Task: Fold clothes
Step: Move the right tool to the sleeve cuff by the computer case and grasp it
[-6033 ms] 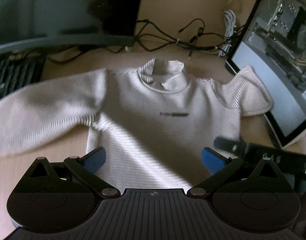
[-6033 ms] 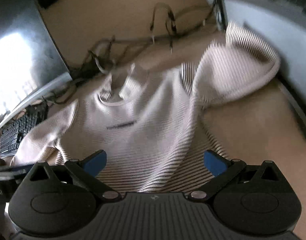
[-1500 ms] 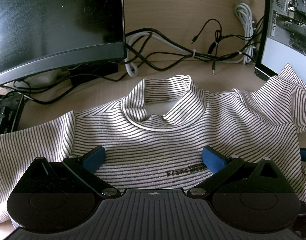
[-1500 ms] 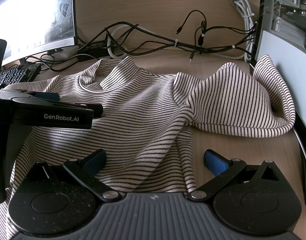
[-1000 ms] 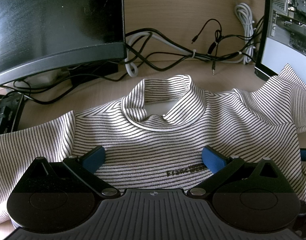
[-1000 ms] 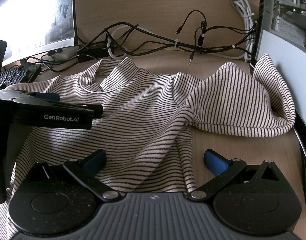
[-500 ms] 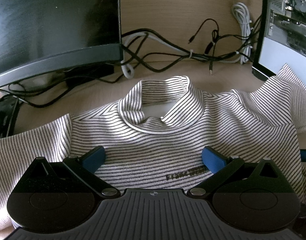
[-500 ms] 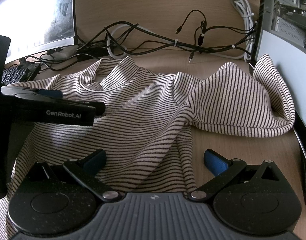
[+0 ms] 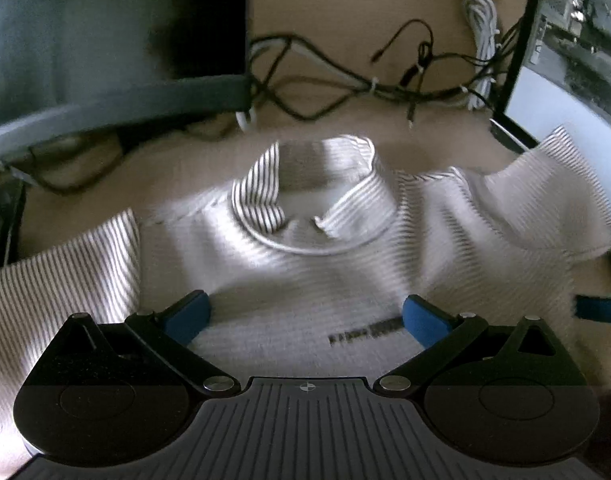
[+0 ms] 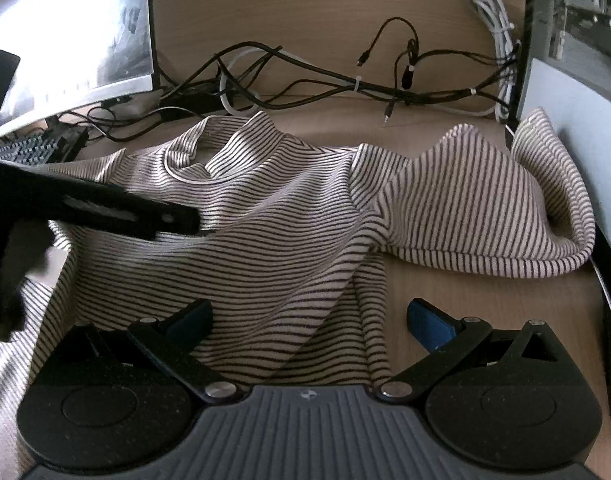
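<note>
A striped white and dark sweater lies front up on the wooden desk, collar toward the back wall, blurred in the left wrist view. My left gripper hovers open over the chest, above the small dark logo. My right gripper is open over the sweater's right side edge, with nothing between its fingers. The right sleeve is bunched up against a computer case. The left gripper's finger shows dark at the left of the right wrist view.
A curved monitor stands at the back left with a keyboard below it. Tangled cables run along the back wall. A computer case blocks the right side. Bare desk shows right of the sweater.
My left gripper is moving fast and has pulled back slightly, so its view has gone blurred. The right gripper has held still over the sweater's right edge.
</note>
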`<state>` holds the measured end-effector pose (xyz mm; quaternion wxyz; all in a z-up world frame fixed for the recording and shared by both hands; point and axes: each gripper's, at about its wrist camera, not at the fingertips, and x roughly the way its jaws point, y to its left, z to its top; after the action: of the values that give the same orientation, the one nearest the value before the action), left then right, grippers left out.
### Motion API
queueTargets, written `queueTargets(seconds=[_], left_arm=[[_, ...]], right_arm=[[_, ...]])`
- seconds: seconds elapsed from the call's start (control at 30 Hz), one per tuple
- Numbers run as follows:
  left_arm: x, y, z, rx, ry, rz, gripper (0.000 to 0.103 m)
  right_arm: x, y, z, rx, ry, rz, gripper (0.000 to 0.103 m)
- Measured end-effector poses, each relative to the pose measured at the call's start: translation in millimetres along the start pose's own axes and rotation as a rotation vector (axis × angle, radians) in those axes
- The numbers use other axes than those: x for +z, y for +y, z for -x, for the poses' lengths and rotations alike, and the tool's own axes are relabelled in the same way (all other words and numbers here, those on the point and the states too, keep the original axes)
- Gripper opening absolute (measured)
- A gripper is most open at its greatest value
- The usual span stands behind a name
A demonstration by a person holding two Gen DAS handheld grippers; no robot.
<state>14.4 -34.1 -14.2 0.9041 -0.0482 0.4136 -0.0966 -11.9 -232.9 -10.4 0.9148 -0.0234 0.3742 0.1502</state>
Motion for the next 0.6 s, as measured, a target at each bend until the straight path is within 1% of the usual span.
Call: queueTargets(seconds=[0.03, 0.07, 0.1, 0.17, 0.2, 0.23, 0.27, 0.3, 0.37, 0.47, 0.5, 0.53, 0.57, 0.6], left_arm=[[0, 7, 4, -0.059, -0.004, 0.057, 0.103], [-3, 15, 7, -0.115, -0.019, 0.119, 0.103], [-8, 21, 9, -0.153, -0.051, 0.175, 0.103], [-19, 30, 13, -0.202, -0.115, 0.257, 0.103], [-23, 33, 15, -0.220, -0.134, 0.284, 0.103], [-27, 35, 16, -0.238, -0.144, 0.306, 0.103], [-27, 36, 17, -0.248, -0.138, 0.314, 0.103], [-26, 35, 18, -0.252, -0.123, 0.310, 0.103], [-22, 30, 17, -0.248, -0.095, 0.315, 0.103], [-15, 21, 12, -0.236, -0.058, 0.328, 0.103], [-12, 21, 10, -0.227, -0.048, 0.330, 0.103], [-11, 22, 11, -0.210, -0.038, 0.326, 0.103], [-9, 21, 14, -0.151, -0.028, 0.304, 0.103], [-7, 19, 15, -0.069, -0.022, 0.260, 0.103]], right_arm=[[2, -4, 4, -0.011, -0.003, -0.027, 0.102], [3, -8, 7, -0.023, -0.007, -0.053, 0.097], [6, -13, 16, -0.034, -0.041, -0.069, 0.093], [12, -17, 38, -0.031, -0.108, -0.060, 0.078], [13, -18, 46, -0.015, -0.126, -0.050, 0.074], [15, -15, 52, 0.018, -0.133, -0.036, 0.066], [14, -11, 50, 0.056, -0.114, -0.023, 0.061], [13, -7, 49, 0.094, -0.095, -0.011, 0.059], [6, -1, 33, 0.151, -0.029, -0.004, 0.058], [-9, 7, 18, 0.137, -0.007, 0.061, 0.059], [-11, 14, 19, 0.109, -0.005, 0.124, 0.059], [-12, 16, 21, 0.085, 0.001, 0.146, 0.059], [-12, 16, 23, 0.074, 0.007, 0.147, 0.059], [-12, 12, 24, 0.067, 0.011, 0.135, 0.059]])
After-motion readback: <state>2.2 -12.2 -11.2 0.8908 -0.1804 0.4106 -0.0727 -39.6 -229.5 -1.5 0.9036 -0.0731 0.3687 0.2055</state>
